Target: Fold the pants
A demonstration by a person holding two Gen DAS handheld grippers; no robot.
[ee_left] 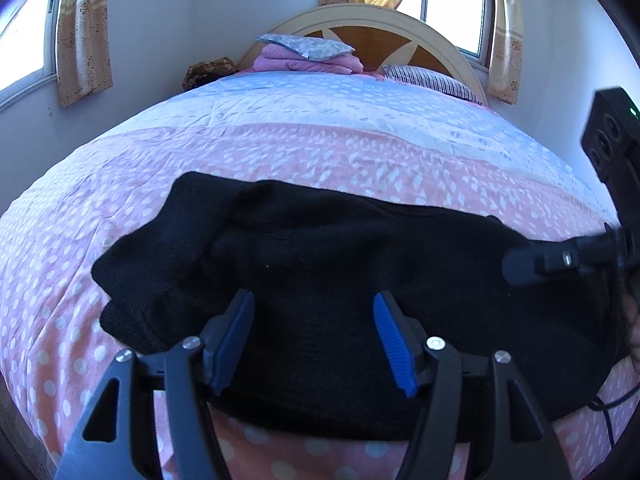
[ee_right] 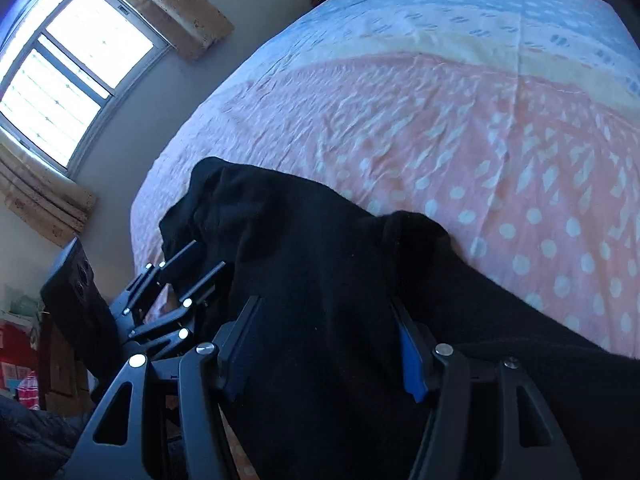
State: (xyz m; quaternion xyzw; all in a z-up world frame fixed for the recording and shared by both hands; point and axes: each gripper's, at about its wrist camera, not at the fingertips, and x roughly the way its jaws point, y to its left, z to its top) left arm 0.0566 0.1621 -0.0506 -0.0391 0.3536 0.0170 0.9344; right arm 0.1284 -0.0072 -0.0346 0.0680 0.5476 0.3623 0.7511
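Observation:
Black pants lie folded across the near part of the bed, a bunched end to the left. My left gripper hovers over their near edge, its blue pads spread wide with only dark cloth showing below the gap. From the right edge of that view the right gripper's finger reaches in over the pants' right end. In the right wrist view the pants fill the foreground. My right gripper stands open low over them, cloth lying between its fingers unpinched. The left gripper shows at the left, beside the pants.
The bed has a pink and blue dotted cover. Folded pink bedding and a grey pillow lie at the headboard, with a striped pillow beside them. Curtained windows are on the walls. A black cable trails at the lower right.

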